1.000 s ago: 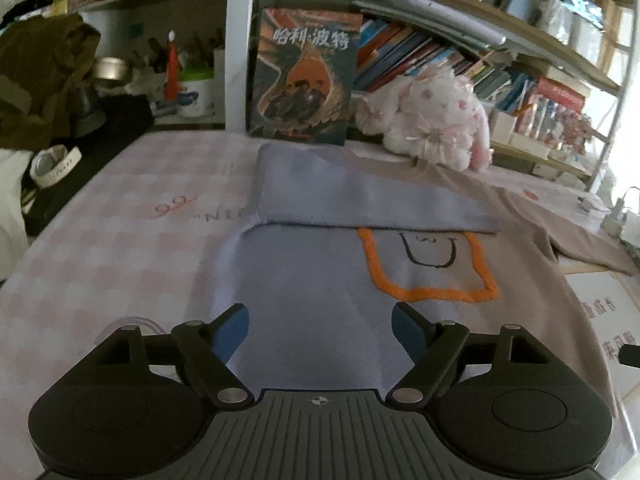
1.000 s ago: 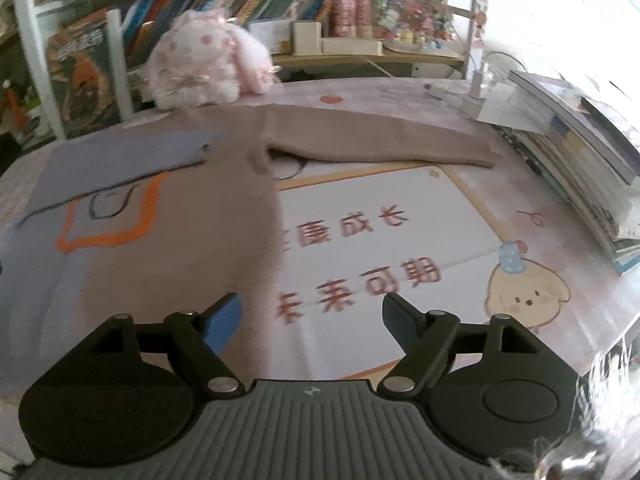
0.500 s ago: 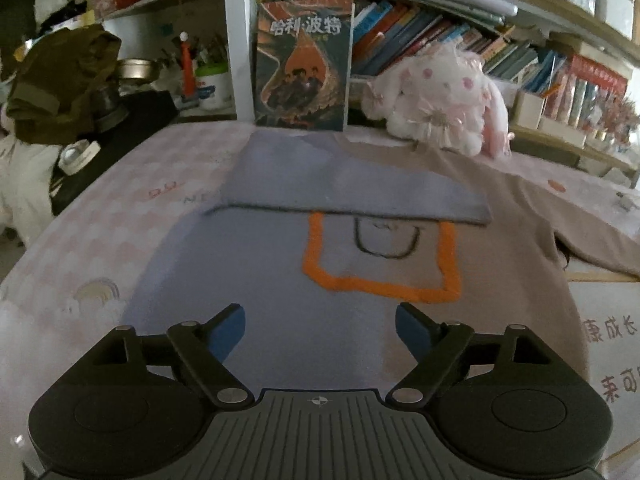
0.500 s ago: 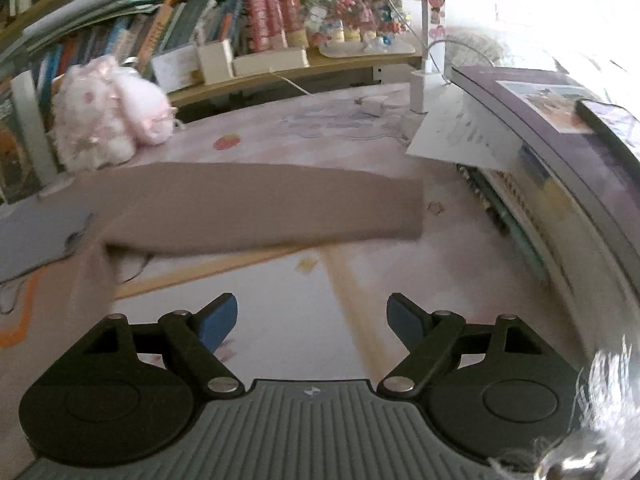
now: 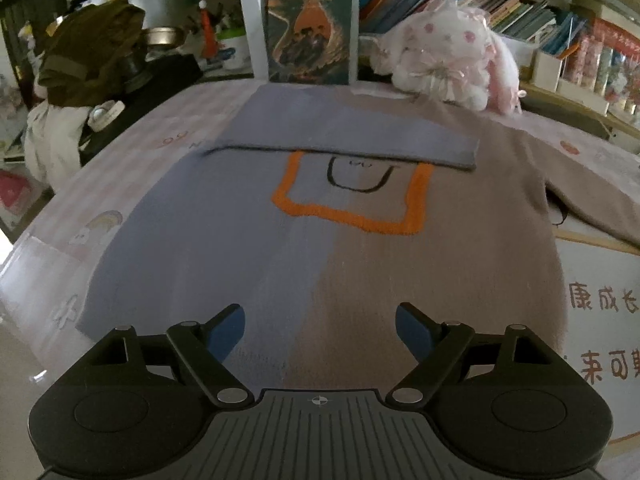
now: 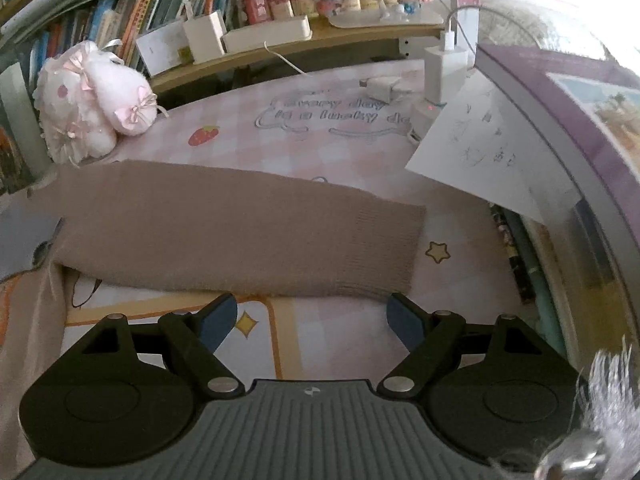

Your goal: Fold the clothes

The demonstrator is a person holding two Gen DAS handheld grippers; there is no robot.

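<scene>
A two-tone sweater [image 5: 320,248], blue-grey on the left and tan on the right with an orange outline on the chest, lies flat on the pink checked table cover. Its blue-grey sleeve [image 5: 344,132] is folded across the chest. My left gripper [image 5: 320,328] hovers open over the sweater's lower hem with nothing between its fingers. The tan sleeve [image 6: 240,232] stretches out to the right, its cuff [image 6: 384,248] flat on the cover. Just in front of that sleeve, near the cuff end, my right gripper [image 6: 308,322] stands open and empty.
A pink plush rabbit [image 5: 444,60] and an upright book [image 5: 312,20] stand behind the sweater against the bookshelves. A stack of books and a loose paper sheet [image 6: 492,148] lie right of the cuff, with chargers [image 6: 440,68] behind. Dark clothing [image 5: 88,56] is piled at far left.
The left gripper has drawn back and swung left, so more of the sweater's body shows. The right gripper has swept right from the sweater's body to the outstretched tan sleeve's cuff.
</scene>
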